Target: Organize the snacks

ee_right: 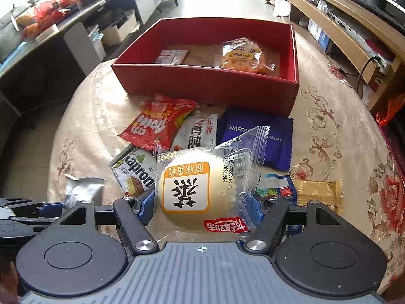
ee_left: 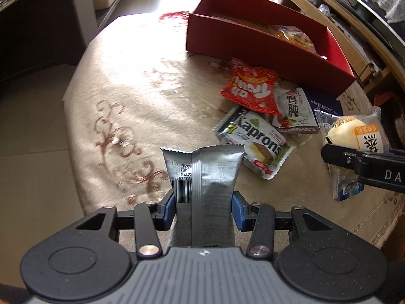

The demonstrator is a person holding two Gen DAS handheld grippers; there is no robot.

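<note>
My left gripper [ee_left: 203,210] is shut on a silver snack packet [ee_left: 202,174], its blue pads pressing both sides, held above the table. The same silver packet [ee_right: 81,190] shows at the lower left of the right wrist view. My right gripper [ee_right: 200,209] is shut on a clear-wrapped pale round cake [ee_right: 187,185] with an orange label; in the left wrist view the cake [ee_left: 354,131] hangs at the right. A red box [ee_right: 202,86] stands beyond, holding a yellow snack bag [ee_right: 243,55] and a small flat packet [ee_right: 172,56].
Loose on the patterned tablecloth [ee_left: 126,106] lie a red packet [ee_right: 157,124], a white packet [ee_right: 200,134], a Kaprons wafer pack [ee_right: 134,174], a blue wafer pack [ee_right: 276,136], a gold packet [ee_right: 319,192]. A dark side table stands left, wooden shelving right.
</note>
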